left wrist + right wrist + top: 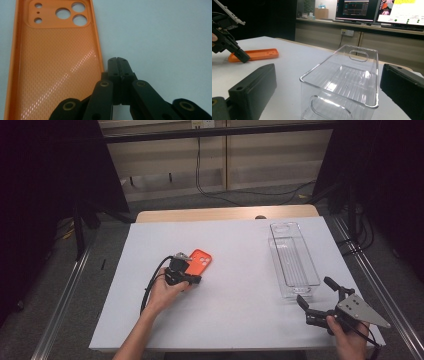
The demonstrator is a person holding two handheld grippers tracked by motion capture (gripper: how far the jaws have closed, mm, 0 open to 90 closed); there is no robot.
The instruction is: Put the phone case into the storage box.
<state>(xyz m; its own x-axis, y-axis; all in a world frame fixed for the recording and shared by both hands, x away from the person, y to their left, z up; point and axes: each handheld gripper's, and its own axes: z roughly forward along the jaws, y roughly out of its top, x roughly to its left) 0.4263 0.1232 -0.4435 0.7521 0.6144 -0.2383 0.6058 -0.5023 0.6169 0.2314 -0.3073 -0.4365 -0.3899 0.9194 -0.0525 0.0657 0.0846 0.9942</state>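
Note:
An orange phone case (201,259) lies inside-up on the white table, its camera cut-outs at the far end (55,62). My left gripper (195,278) is shut with nothing between its jaws. Its tips (116,60) rest low over the table just beside the case's long edge. A clear plastic bin (292,260) stands empty at the right. My right gripper (317,292) is open wide at the bin's near end. In the right gripper view the bin (342,80) sits ahead between the spread fingers (254,87), apart from both.
The white table top (235,295) has bare room in the middle and front. A wooden edge (225,213) runs along the far side. Floor cables and dark frame legs lie beyond it. Monitors (387,11) stand on a far desk.

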